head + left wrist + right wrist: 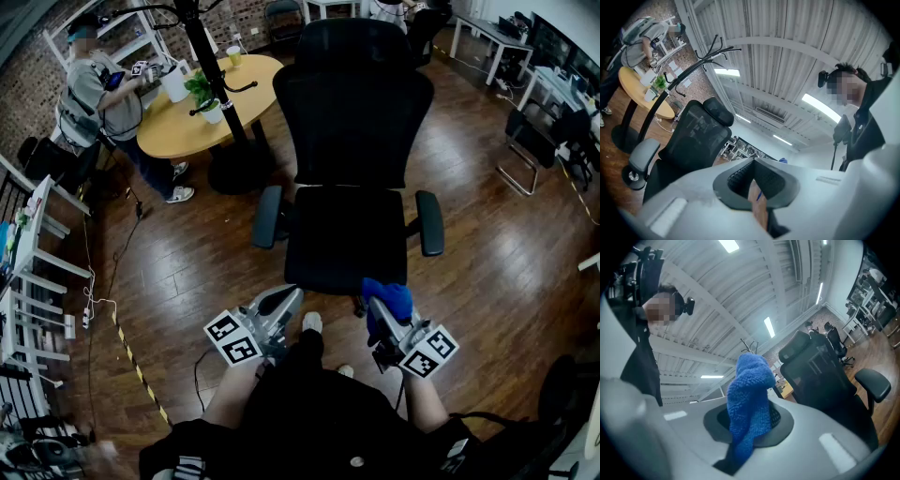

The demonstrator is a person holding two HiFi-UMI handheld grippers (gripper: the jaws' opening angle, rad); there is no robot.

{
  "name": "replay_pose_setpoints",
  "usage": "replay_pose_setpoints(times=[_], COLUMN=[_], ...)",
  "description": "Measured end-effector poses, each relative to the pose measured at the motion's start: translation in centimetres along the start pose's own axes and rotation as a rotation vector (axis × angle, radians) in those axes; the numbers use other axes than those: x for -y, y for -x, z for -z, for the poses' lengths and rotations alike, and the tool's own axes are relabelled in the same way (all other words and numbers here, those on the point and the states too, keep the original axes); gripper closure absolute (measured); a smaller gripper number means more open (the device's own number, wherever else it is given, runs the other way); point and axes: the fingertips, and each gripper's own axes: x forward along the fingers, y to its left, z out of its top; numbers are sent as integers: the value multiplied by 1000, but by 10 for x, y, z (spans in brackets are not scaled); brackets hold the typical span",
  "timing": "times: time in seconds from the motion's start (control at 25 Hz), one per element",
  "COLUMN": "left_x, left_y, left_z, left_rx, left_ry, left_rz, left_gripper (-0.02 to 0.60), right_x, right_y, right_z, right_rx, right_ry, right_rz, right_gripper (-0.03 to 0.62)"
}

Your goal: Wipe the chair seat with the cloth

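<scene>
A black office chair stands right in front of me, its seat bare between two armrests. Below the seat's front edge my right gripper is shut on a blue cloth. In the right gripper view the cloth sticks up bunched from the jaws, with the chair off to the right. My left gripper hovers at the seat's front left corner, shut and holding nothing. The left gripper view shows its pads pressed together and the chair back to the left. Both gripper cameras tilt up toward the ceiling.
A round wooden table with a potted plant stands behind the chair to the left; a person works at it. A black coat-rack pole rises beside it. White shelving lines the left wall. Another chair sits at right.
</scene>
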Motion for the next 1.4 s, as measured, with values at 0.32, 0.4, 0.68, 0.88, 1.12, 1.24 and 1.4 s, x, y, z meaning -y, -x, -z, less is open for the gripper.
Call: replay_pose_setpoints(times=[0.32, 0.4, 0.68, 0.88, 1.12, 1.24, 1.4], left_x=[-97, -124, -188, -207, -274, -298, -338], left_y=[-50, -67, -113, -134, -172, -203, -218], left_z=[-38, -54, -96, -87, -89, -81, -43], left_rx=[31, 34, 4, -19, -14, -5, 11], left_ry=[19, 32, 62, 108, 183, 215, 285], left_rz=[49, 70, 111, 88, -46, -78, -126], left_gripper=[589, 589, 589, 589, 589, 589, 589], right_x=[67, 87, 147, 201, 338, 417, 486], right_y=[-89, -117, -200, -228, -305, -336, -388], right_z=[-8, -18, -44, -38, 10, 48, 141], right_rx=[-42, -50, -82, -170, -304, -374, -546], right_ry=[66, 78, 111, 136, 97, 49, 69], right_rz=[45, 75, 160, 190, 258, 294, 252], right_gripper=[559, 559, 559, 559, 559, 559, 559])
